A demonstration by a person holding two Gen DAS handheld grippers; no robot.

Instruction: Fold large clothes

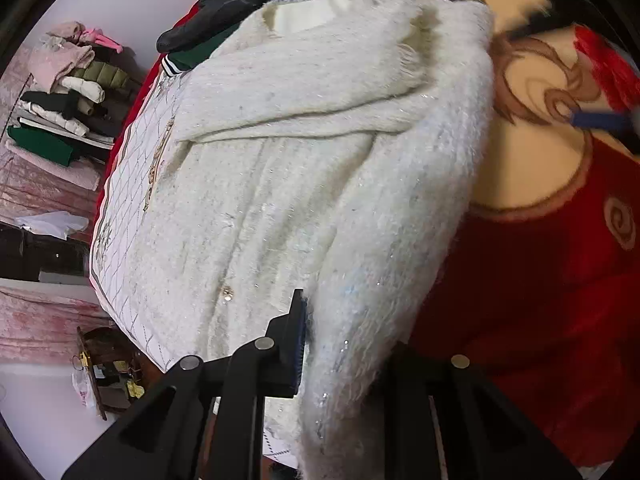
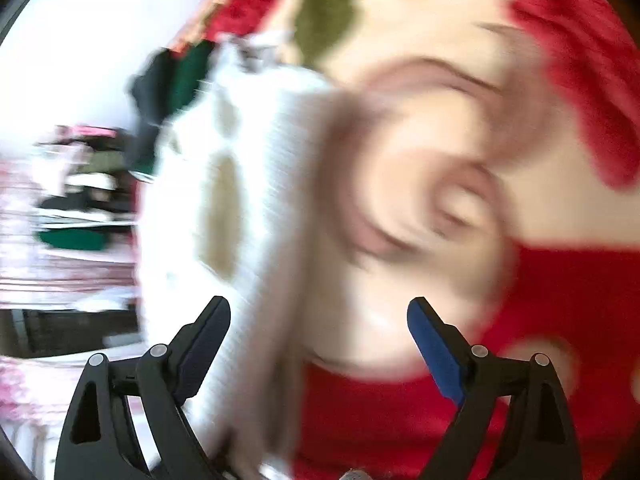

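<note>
A fluffy white sweater (image 1: 288, 168) is spread over a red and cream patterned blanket (image 1: 552, 264), its neckline toward twelve o'clock in the left wrist view. A folded edge of the sweater is pinched by the left gripper (image 1: 344, 344) at six o'clock — only one finger (image 1: 294, 344) is seen, the other being hidden behind the fluffy fabric. In the blurred right wrist view, the right gripper (image 2: 319, 312) is held wide, nothing pressed between its pads, with the sweater's edge seen behind the gap. Dark green and black garments (image 1: 224, 12) are piled at eleven o'clock, just beyond the neckline. At nine o'clock, well apart, a stack of folded clothes (image 1: 64, 92) is seen.
</note>
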